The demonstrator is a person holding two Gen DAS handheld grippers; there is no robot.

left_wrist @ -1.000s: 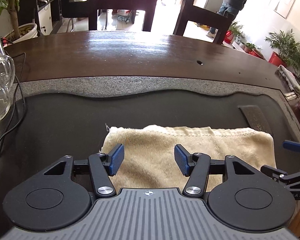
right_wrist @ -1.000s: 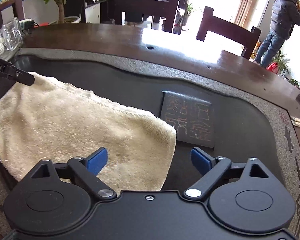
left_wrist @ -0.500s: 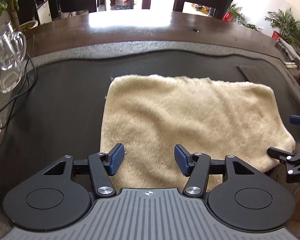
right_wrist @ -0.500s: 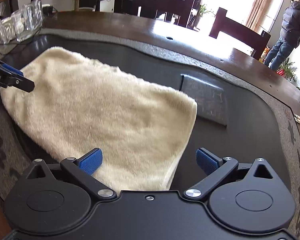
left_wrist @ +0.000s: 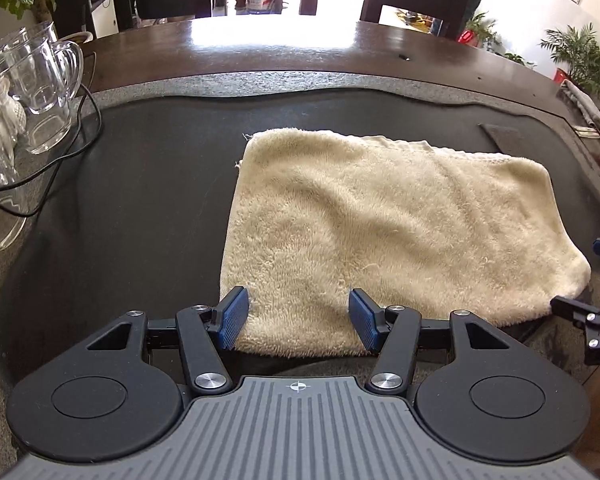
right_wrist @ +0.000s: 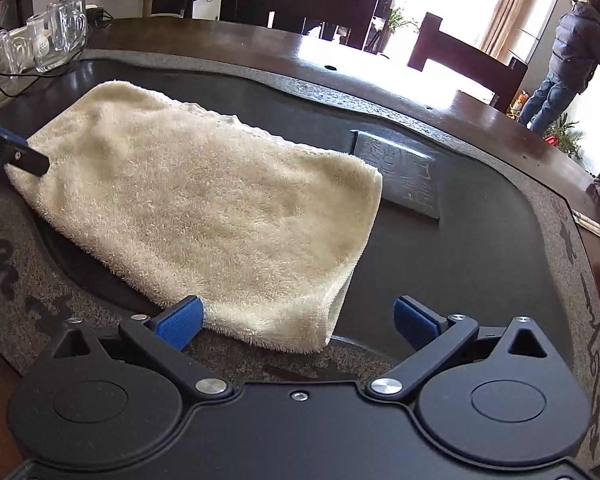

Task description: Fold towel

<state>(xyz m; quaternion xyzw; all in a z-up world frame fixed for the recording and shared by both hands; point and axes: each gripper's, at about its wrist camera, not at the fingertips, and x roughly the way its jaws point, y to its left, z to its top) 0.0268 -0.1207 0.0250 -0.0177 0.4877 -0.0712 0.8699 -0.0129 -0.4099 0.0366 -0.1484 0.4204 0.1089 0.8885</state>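
Pulled back and lifted since a second ago, both wrist views: far more of the towel in sight than then, when only its near strip showed over the left gripper. Towel itself apparently unmoved, lying flat on the dark recessed tray of the table.

Left fingers spread wide, gripping nothing, straddling the towel's near left edge. Right gripper likewise released, its left pad just at the towel's near hem, its right pad over bare tray. Whether any pad actually touches cloth: cannot tell.

Progress, as a judgement: at least one fold already in. Doubled thickness readable at the right-hand edge in the right wrist view, rounded and plump, with two layers showing at the near corner. Shape now a fairly tidy rectangle, slightly rumpled across the middle. Left to do, probably: one more fold to halve it, or a smoothing pass and nothing else. Number of folds intended not given by the task.

Glass mugs and a black cable at the left, well apart from the towel.
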